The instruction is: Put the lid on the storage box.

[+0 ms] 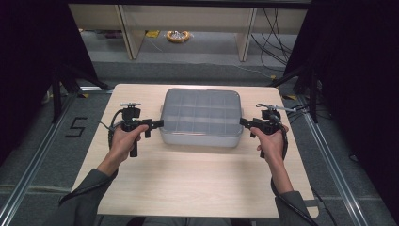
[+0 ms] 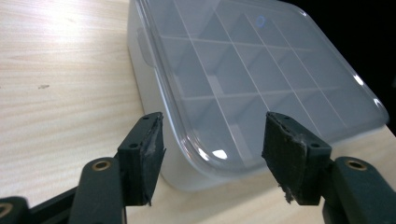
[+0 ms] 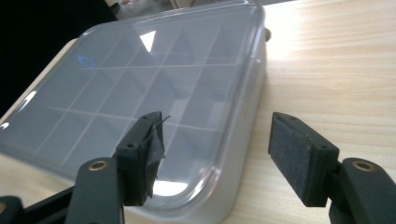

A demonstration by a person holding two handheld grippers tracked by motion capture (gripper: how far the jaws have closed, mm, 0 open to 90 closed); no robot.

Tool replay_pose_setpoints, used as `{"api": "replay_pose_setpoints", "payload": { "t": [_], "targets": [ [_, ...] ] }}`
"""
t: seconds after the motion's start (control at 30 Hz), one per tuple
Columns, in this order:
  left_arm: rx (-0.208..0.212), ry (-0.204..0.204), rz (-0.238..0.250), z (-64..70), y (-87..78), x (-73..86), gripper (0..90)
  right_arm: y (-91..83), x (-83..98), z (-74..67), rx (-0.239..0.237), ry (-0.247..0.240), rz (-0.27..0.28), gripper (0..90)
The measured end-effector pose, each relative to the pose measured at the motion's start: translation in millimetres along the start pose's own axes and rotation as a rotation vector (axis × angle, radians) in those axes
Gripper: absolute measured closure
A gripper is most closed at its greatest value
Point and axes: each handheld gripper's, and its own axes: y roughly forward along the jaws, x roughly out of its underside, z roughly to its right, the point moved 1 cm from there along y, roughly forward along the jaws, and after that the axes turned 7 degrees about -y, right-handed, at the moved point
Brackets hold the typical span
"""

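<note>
Dark curtains ring a pale wooden table [image 1: 188,179], and behind it you can see a grey floor with shelf legs and loose cables. A clear plastic box [image 1: 201,117] with a closed lid sits on the table's far half, roughly centred between your hands. Through the lid you can make out a grid of compartments, which look empty.

Your left gripper [image 1: 151,124] is at the box's left end, jaws spread wide and holding nothing. In the left gripper view, that gripper [image 2: 212,154] straddles the near left corner of the box [image 2: 233,79], one pad [image 2: 149,158] out beside the wall and the other over the lid.

Your right gripper [image 1: 248,124] mirrors it at the box's right end, also open and empty. In the right gripper view, the gripper [image 3: 217,156] frames the right wall of the box [image 3: 154,88], one pad over the lid, the other [image 3: 292,156] over bare wood.

The step looks like taking hold of the box at both ends. To do it well, set each pair of jaws squarely around the lid's rim, keep both hands level, and close together, since smooth plastic may slip or tilt under an uneven grip.
</note>
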Motion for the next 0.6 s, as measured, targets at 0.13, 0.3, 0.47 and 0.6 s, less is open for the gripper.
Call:
{"api": "replay_pose_setpoints", "payload": {
  "t": [0.13, 0.3, 0.47, 0.6],
  "targets": [
    [0.020, 0.024, -0.005, 5.0, -7.0, 8.6, 37.6, -4.5, 2.1, -7.8, -0.015, -0.039, 0.004, 36.3],
    [0.043, 0.044, -0.002, 9.8, -13.3, 15.9, 37.5, -9.5, 4.7, -18.3, -0.031, -0.048, 0.004, 36.6],
    [0.058, 0.045, -0.004, 10.4, -17.2, 21.2, 36.6, -12.2, 6.6, -20.8, -0.041, -0.068, 0.009, 36.4],
    [0.059, 0.051, 0.000, 10.2, -17.7, 24.5, 35.6, -13.2, 9.0, -21.9, -0.049, -0.069, 0.011, 35.7]
  ]
}}
